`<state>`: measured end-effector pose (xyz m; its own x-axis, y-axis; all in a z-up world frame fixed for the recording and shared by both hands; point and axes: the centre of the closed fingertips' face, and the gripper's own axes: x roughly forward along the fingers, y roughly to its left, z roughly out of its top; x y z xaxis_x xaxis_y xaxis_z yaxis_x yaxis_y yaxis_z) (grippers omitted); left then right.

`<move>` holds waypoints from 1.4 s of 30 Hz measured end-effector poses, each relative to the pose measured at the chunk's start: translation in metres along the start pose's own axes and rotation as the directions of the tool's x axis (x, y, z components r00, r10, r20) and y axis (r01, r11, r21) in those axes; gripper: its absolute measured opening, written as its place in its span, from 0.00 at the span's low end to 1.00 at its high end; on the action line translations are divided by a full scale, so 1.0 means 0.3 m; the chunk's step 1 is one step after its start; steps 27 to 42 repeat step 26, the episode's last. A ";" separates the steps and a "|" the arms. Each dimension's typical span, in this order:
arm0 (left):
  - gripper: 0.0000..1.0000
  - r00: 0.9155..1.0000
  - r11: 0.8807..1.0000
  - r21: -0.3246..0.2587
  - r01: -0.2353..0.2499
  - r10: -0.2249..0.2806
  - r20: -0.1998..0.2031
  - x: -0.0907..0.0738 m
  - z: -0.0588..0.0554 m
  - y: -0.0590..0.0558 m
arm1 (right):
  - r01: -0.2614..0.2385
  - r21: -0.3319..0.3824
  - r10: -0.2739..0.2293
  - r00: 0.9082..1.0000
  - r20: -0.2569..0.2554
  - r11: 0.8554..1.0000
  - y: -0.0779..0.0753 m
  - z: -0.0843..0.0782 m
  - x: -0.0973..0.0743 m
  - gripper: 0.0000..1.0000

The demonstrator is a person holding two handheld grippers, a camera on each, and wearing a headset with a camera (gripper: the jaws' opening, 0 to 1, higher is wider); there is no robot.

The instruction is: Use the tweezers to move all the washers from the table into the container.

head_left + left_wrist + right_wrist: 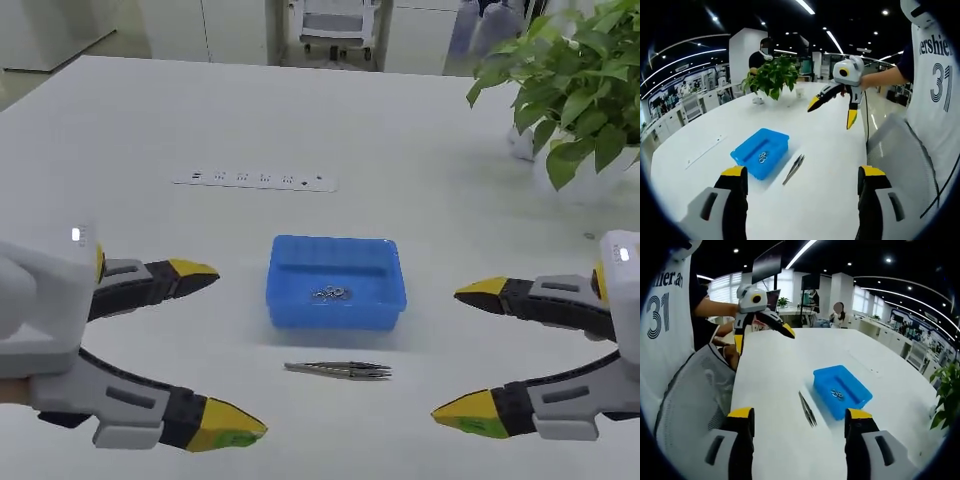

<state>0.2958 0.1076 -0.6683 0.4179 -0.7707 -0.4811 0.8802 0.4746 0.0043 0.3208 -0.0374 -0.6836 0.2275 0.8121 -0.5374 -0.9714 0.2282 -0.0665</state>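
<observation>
Tweezers (338, 370), perhaps closed, lie between left gripper (238, 350) and right gripper (446, 351) fingers (480, 410)

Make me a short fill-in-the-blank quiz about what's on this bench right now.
1. The washers lie inside the ____ container.
2. The ____ lie on the table just in front of the container, untouched.
3. The left gripper and right gripper both have their jaws ____.
Missing words: blue; tweezers; open.
</observation>
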 end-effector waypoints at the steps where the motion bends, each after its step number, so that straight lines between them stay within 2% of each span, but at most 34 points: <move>1: 0.98 1.000 1.000 0.004 -0.002 0.002 -0.009 -0.002 -0.005 0.002 | 0.002 -0.002 -0.002 1.000 -0.002 1.000 -0.001 -0.001 0.000 0.76; 3: 0.99 1.000 1.000 0.011 -0.005 0.006 -0.022 -0.009 -0.012 0.005 | -0.001 0.002 0.001 1.000 0.004 1.000 0.002 -0.002 0.000 0.78; 8: 0.99 1.000 1.000 0.004 -0.009 0.009 -0.013 -0.028 -0.020 0.009 | -0.010 0.013 0.010 1.000 -0.013 1.000 0.010 -0.012 0.001 0.82; 14: 0.99 0.999 1.000 -0.004 0.000 0.000 -0.043 -0.036 -0.056 0.015 | -0.024 -0.002 0.024 0.999 -0.027 1.000 0.020 -0.011 0.002 0.83; 18: 0.99 0.999 1.000 -0.005 -0.005 0.005 -0.038 -0.047 -0.051 0.020 | -0.003 0.000 0.003 1.000 -0.015 1.000 0.006 -0.001 -0.010 0.84; 24: 0.99 0.999 1.000 -0.007 -0.005 0.005 -0.032 -0.055 -0.046 0.014 | 0.014 -0.003 -0.014 1.000 -0.023 1.000 0.004 -0.013 -0.023 0.84; 42: 0.99 0.999 1.000 -0.009 -0.006 0.005 -0.033 -0.055 -0.046 0.012 | 0.013 0.000 -0.013 1.000 -0.019 1.000 0.008 -0.011 -0.027 0.83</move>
